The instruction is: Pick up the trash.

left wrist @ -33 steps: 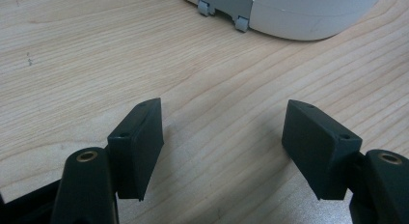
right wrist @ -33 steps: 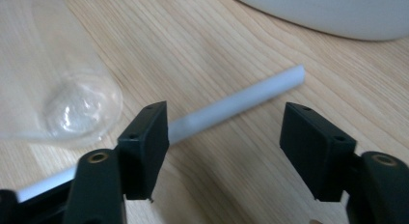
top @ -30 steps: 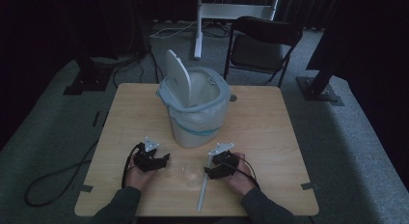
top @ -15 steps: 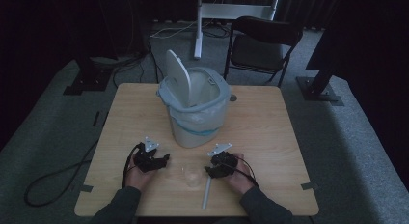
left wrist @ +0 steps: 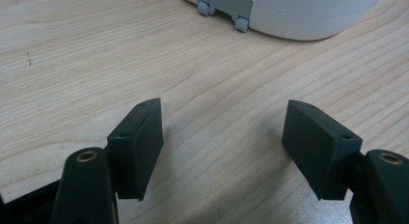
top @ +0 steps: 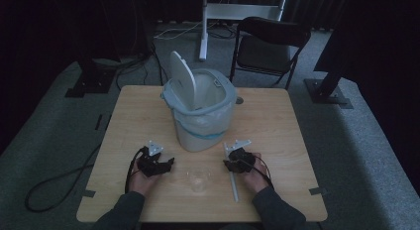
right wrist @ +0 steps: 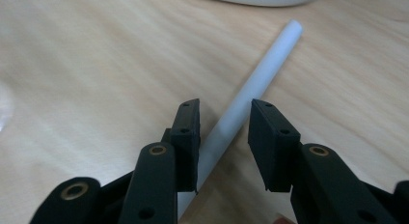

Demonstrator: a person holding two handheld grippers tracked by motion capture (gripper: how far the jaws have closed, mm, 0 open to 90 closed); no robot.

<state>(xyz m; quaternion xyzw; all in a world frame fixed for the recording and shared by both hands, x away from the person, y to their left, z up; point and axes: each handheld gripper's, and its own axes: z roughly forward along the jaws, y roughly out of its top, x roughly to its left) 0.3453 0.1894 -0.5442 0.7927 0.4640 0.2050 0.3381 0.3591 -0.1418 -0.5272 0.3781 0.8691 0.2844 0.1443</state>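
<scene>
**Dim room, bright close views**

The high view is dark and grainy; the table (top: 277,141) catches weak light from above, and the floor around it sinks into black. Both gripper views are evenly lit, with soft shadows under the jaws. Wood left of the right gripper (right wrist: 223,132) looks motion-blurred.

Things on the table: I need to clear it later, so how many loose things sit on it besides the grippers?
3: a white bin with its lid up at the middle, a clear cup near the front edge, and a white tube lying between the right gripper's jaws.
</scene>
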